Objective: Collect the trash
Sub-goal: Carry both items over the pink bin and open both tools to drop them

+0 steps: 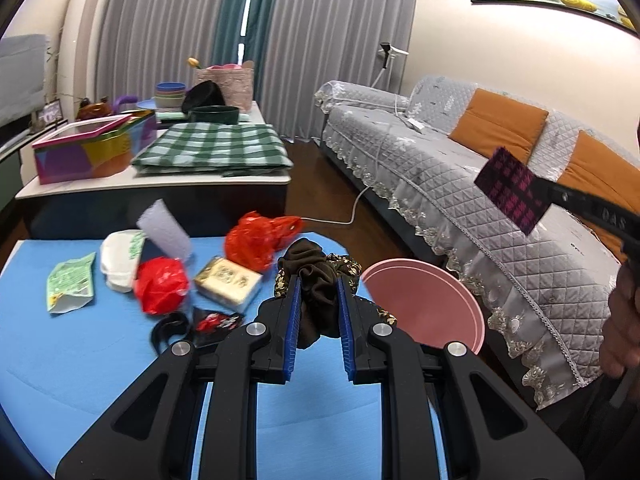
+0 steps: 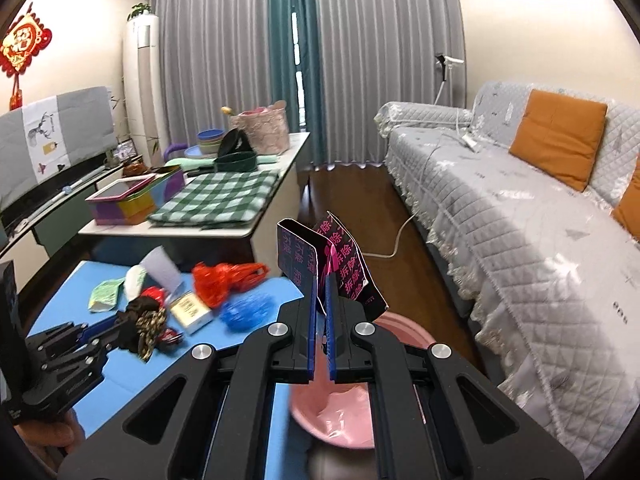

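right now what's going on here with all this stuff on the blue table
A person is clearing trash off the blue table with a gripper in each hand. The left gripper has its jaws shut on a dark bundle of cloth. The right gripper is clamped on a black and pink packet, held above the pink bin beside the table. Red bags, a green wrapper and a small box lie on the table.
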A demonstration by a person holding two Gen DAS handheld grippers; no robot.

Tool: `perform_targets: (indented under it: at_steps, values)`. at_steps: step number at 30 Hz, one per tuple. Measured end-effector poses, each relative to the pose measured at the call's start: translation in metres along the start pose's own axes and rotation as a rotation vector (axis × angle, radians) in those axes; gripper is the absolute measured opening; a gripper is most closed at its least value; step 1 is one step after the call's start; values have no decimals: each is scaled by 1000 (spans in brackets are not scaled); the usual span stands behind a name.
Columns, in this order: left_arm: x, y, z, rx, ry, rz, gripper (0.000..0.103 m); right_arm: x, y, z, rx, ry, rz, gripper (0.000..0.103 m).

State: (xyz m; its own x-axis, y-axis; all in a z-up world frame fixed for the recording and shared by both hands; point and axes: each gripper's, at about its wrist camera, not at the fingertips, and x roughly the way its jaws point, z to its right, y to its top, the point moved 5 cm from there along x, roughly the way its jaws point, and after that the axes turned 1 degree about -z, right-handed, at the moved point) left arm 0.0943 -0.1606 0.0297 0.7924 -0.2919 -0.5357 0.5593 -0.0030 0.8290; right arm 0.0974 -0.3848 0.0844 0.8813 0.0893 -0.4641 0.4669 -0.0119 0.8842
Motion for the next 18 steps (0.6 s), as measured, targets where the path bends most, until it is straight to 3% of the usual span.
perform_targets:
  at_steps: [11, 18]
  values:
    - [46, 6, 35, 41, -22, -33, 18, 30, -4, 49, 109, -51, 24, 5]
    - [82, 3, 44, -6, -40, -77, 18, 62, -10, 75, 166, -51, -26, 5]
